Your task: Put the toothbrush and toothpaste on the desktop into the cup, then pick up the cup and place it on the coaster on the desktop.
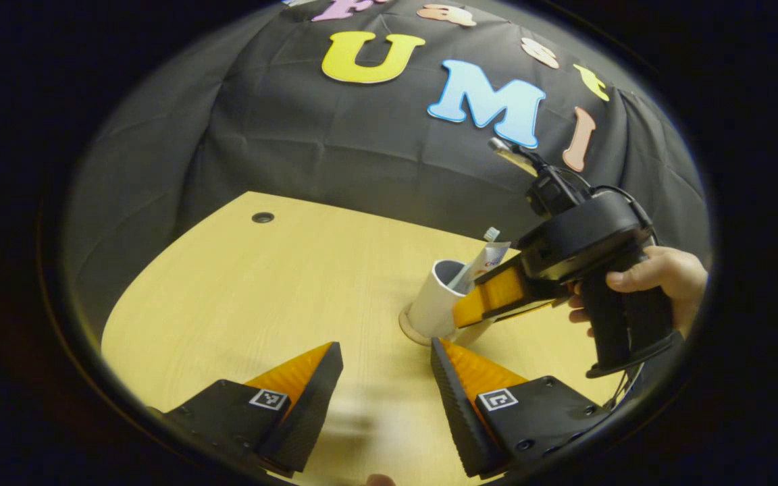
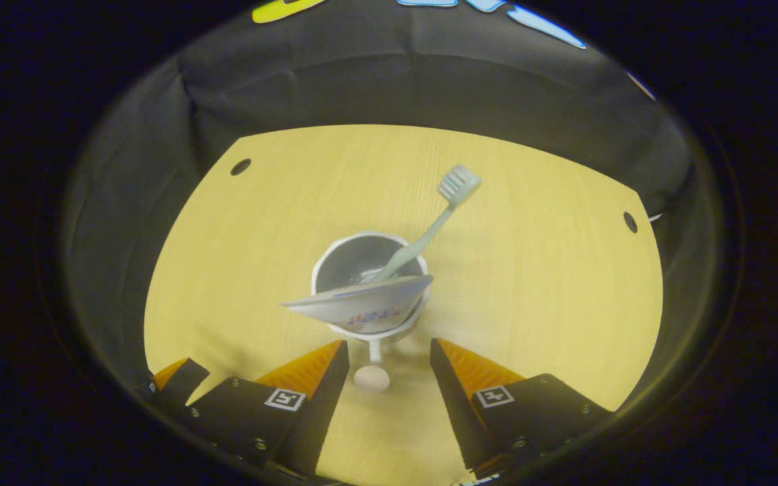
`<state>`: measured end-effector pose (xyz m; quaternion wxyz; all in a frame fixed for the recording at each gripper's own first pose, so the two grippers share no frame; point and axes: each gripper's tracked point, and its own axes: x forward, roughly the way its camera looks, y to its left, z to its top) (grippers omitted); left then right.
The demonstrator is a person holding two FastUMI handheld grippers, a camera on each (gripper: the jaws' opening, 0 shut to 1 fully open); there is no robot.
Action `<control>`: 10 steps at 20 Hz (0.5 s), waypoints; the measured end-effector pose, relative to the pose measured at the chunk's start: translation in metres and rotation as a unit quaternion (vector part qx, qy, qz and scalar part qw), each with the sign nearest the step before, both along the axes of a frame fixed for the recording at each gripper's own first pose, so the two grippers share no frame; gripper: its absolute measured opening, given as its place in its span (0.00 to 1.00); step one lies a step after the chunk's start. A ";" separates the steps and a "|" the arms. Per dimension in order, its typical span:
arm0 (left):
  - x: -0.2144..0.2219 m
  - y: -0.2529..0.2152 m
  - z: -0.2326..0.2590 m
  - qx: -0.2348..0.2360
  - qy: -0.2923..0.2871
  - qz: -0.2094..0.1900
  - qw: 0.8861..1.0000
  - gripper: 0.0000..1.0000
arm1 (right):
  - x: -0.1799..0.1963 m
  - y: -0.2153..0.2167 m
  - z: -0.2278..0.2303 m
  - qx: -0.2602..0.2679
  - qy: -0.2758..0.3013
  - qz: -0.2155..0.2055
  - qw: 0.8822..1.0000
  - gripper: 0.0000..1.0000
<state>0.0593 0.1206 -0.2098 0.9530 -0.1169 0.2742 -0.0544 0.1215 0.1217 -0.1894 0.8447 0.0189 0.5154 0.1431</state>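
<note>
Step in hand: cup (image 2: 369,283) seems set on the coaster (image 1: 412,331); toothbrush (image 2: 429,229) and toothpaste (image 2: 362,304) already stand inside it, so I judge the task close to done and the release is what remains

Right tongs (image 2: 385,368): spread, jaws either side of the cup's near side, not pressing on it as far as I can tell; in the left gripper view they (image 1: 473,314) reach in at the cup's wall, held by a hand (image 1: 659,277)

Left tongs (image 1: 385,388): spread, pinching nothing, hanging over bare bench (image 1: 261,297) just short of the cup

Doing it well: draw the right tongs straight back along their own line, jaws kept wide, so neither clips the wall and tips the load; check the cup sits centred on the coaster

Toothbrush axis: leans from the cup's bottom up and away from the right tongs, bristle head uppermost, beyond the far rim

Toothpaste axis: stands steeply in the cup, flat crimped end up at the near rim

Cup axis: upright, mouth up
</note>
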 end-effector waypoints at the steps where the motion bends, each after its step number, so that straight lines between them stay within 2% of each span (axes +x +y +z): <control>1: 0.001 -0.003 0.001 0.002 -0.003 -0.002 1.000 0.87 | -0.005 -0.004 0.006 0.008 -0.004 -0.001 1.000 0.76; 3: 0.003 -0.010 0.006 0.007 -0.012 -0.007 1.000 0.87 | -0.014 -0.013 0.015 0.021 -0.011 -0.004 1.000 0.80; 4: 0.006 -0.013 0.009 0.008 -0.017 -0.011 1.000 0.92 | -0.020 -0.019 0.020 0.026 -0.016 -0.006 1.000 0.87; 6: 0.008 -0.021 0.015 0.012 -0.022 -0.020 0.999 0.87 | -0.027 -0.031 0.030 0.037 -0.029 -0.019 0.999 0.87; 8: 0.012 -0.029 0.023 0.019 -0.032 -0.028 0.999 0.87 | -0.035 -0.048 0.042 0.044 -0.047 -0.038 0.997 0.86; 9: 0.013 -0.031 0.026 0.026 -0.035 -0.029 0.999 0.92 | -0.041 -0.059 0.047 0.045 -0.057 -0.049 0.996 0.86; 10: 0.016 -0.036 0.029 0.029 -0.038 -0.033 0.998 0.87 | -0.046 -0.069 0.051 0.044 -0.066 -0.058 0.995 0.86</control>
